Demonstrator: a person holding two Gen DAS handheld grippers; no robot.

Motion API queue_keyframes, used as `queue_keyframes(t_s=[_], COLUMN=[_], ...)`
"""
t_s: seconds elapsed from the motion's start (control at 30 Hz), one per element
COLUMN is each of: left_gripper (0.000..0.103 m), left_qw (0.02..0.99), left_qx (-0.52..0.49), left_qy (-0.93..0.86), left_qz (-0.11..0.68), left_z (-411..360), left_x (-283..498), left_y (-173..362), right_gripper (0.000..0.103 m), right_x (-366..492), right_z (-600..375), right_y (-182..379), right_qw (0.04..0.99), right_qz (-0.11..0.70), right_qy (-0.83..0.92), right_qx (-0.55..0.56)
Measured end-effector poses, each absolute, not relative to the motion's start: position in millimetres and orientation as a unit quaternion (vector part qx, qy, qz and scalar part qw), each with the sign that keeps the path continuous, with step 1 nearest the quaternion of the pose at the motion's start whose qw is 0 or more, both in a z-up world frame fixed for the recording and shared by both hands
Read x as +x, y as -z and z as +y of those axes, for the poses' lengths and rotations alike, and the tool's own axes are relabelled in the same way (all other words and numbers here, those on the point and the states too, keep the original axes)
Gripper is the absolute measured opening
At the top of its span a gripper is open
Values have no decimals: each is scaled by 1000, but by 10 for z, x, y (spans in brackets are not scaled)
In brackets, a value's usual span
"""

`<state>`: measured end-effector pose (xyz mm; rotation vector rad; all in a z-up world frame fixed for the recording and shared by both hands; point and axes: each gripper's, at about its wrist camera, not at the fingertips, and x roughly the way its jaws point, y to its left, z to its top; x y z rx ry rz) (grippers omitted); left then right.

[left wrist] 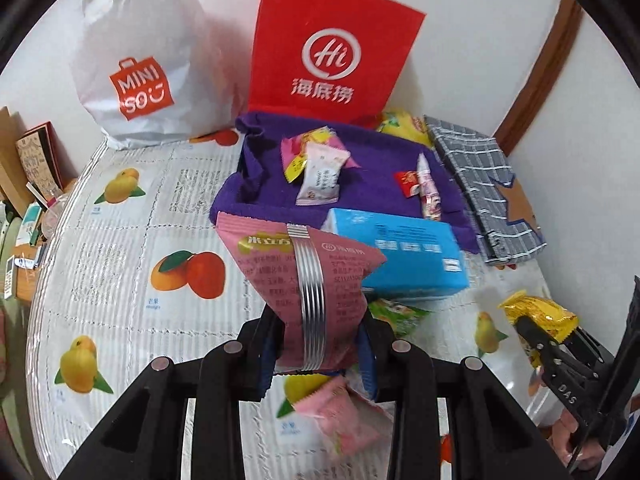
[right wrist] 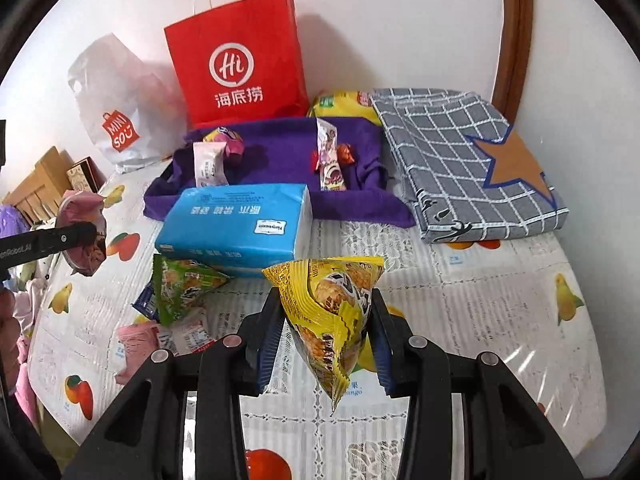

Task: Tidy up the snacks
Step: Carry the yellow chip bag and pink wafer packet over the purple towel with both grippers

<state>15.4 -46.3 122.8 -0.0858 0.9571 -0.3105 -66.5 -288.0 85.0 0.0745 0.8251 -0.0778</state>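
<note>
A: Start with the left wrist view. What is the left hand-held gripper (left wrist: 320, 344) doing?

B: Its jaws are clamped on a pink snack packet (left wrist: 304, 280) with a silver seam down the back, held clear of the worktop (left wrist: 120, 240). A second, smaller pink packet (left wrist: 344, 412) lies on the fruit-print cloth below the jaws.

A: And further back?

B: A blue tissue pack (left wrist: 404, 256) lies just behind the held packet, with a green snack packet (left wrist: 396, 312) tucked against its near edge. Behind that is a purple towel (left wrist: 372, 152) carrying small wrapped sweets (left wrist: 316, 168). A red paper bag (left wrist: 332, 48) and a white plastic shopping bag (left wrist: 144, 60) stand against the wall, and a folded grey checked cloth (left wrist: 480, 184) lies right of the towel. At the right edge, the right hand-held gripper (left wrist: 552, 332) grips a yellow snack packet (left wrist: 540, 314).

A: Now the right wrist view.

B: The right hand-held gripper (right wrist: 326, 340) is closed on the yellow snack packet (right wrist: 328, 312), a pyramid-shaped bag hanging between the blue pads, above the worktop (right wrist: 480, 300). The green snack packet (right wrist: 180, 288) lies to its left, touching the tissue pack (right wrist: 240, 228). At the far left, the other gripper holds the pink snack packet (right wrist: 84, 236) in the air. The purple towel (right wrist: 280, 152) lies behind the tissue pack.
</note>
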Motion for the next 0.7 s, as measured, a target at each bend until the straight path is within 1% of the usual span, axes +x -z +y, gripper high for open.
queue_keyframes(t_s=[0.27, 0.5, 0.7], left_gripper=[32, 32, 32], left_qw=[880, 885, 884], left_qx=[-37, -21, -18], left_qy=[168, 174, 186], left_qz=[442, 430, 428], left_z=[-622, -738, -820], left_x=[-62, -97, 19], left_y=[-1445, -1572, -1630], right_gripper=[40, 40, 40], right_x=[-796, -777, -652], right_z=[-2759, -2762, -2829], right_y=[-1095, -1246, -1336], right_qw=[928, 936, 937], right_qz=[372, 352, 348], right_qy=[27, 22, 18], right_qx=[8, 15, 27])
